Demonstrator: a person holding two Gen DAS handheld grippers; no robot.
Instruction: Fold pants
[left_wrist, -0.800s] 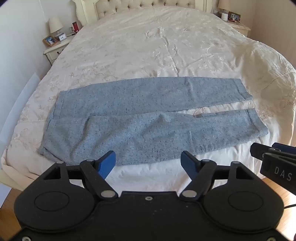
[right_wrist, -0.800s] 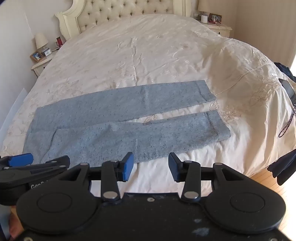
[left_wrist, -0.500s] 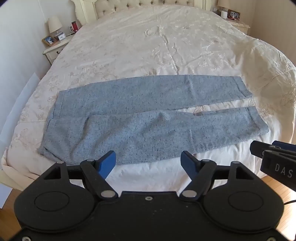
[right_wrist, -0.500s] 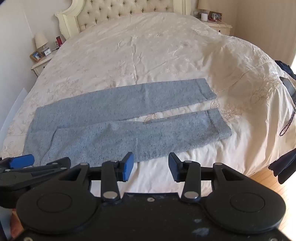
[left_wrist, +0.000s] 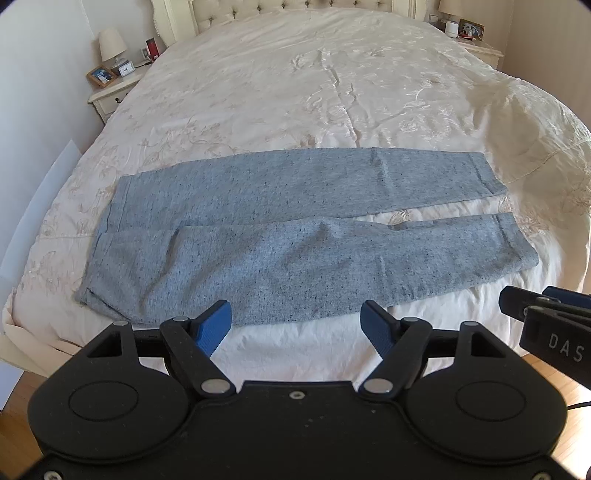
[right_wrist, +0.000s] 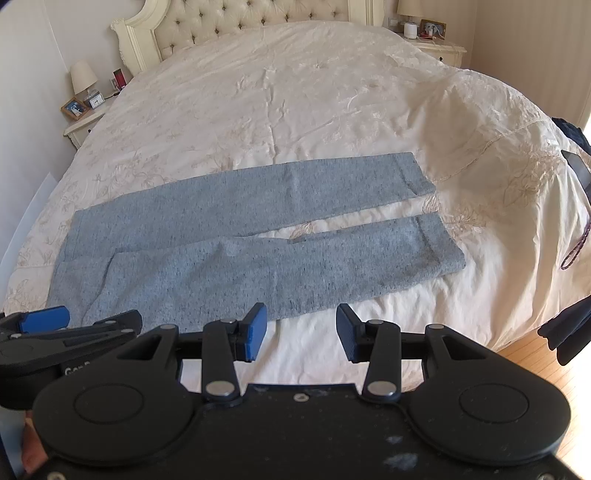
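Grey-blue speckled pants (left_wrist: 280, 236) lie flat across the near part of the bed, waistband to the left, both legs running right with a narrow gap between them. The same pants (right_wrist: 255, 236) fill the middle of the right wrist view. My left gripper (left_wrist: 295, 325) hovers just short of the near leg's edge, open, nothing between its blue pads. My right gripper (right_wrist: 301, 330) hangs over the bare bedspread in front of the near leg, open and empty too. The left gripper (right_wrist: 44, 319) shows at the right view's left edge.
A cream embroidered bedspread (left_wrist: 332, 92) covers the wide bed, with a tufted headboard (right_wrist: 251, 14) behind. Nightstands stand at both sides: one with a lamp and photo frame (left_wrist: 110, 77), another (right_wrist: 439, 48) far right. Dark clothing (right_wrist: 565, 332) hangs at the right bed edge above wooden floor.
Both grippers have moved slightly closer to the bed, so the pants look a little larger. The pants lie as before, and both sets of jaws stay as wide.
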